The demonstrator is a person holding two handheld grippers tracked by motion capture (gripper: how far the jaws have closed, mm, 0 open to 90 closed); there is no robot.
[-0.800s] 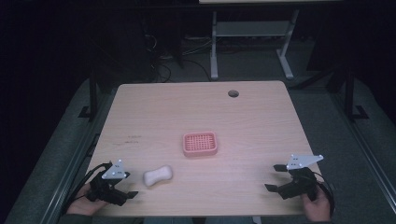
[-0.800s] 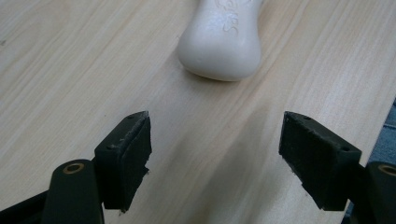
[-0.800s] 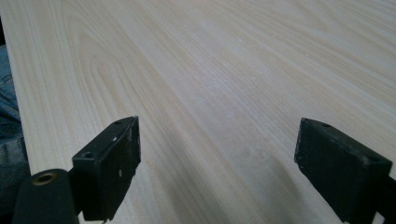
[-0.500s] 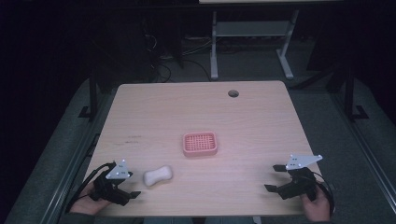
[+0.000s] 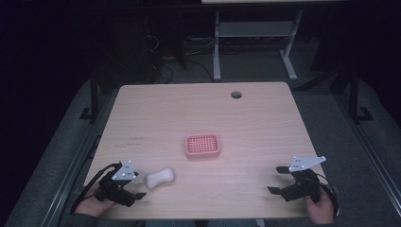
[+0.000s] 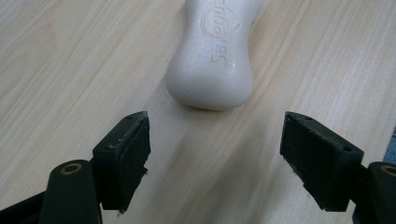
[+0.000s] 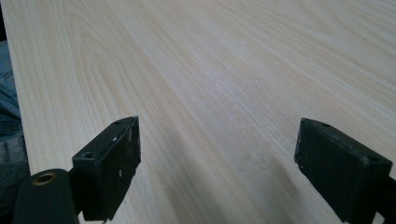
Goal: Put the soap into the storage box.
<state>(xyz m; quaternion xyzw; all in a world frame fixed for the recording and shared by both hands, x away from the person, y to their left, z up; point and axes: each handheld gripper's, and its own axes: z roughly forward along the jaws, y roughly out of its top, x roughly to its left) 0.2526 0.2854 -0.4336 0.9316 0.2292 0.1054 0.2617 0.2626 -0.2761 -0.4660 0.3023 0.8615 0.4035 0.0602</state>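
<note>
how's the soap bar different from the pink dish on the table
The soap bar is white, smooth and waisted; the pink dish is rectangular with a gridded top. The soap bar lies near the front edge, just ahead of the open left gripper; the pink dish sits mid-table. Both rest flat on the wood.

One white soap bar [image 5: 160, 178], one pink soap dish [image 5: 202, 145], two tongs, left [image 5: 138, 187] and right [image 5: 276, 179]

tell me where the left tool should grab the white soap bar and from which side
Grip the white soap bar across its narrow waist, not the rounded ends. It lies flat on the table with one bulbous end towards the left tool, whose jaws stand open just short of it. Probably best to push on along the bar's length until the pads straddle the waist, then close on its long sides.
</note>
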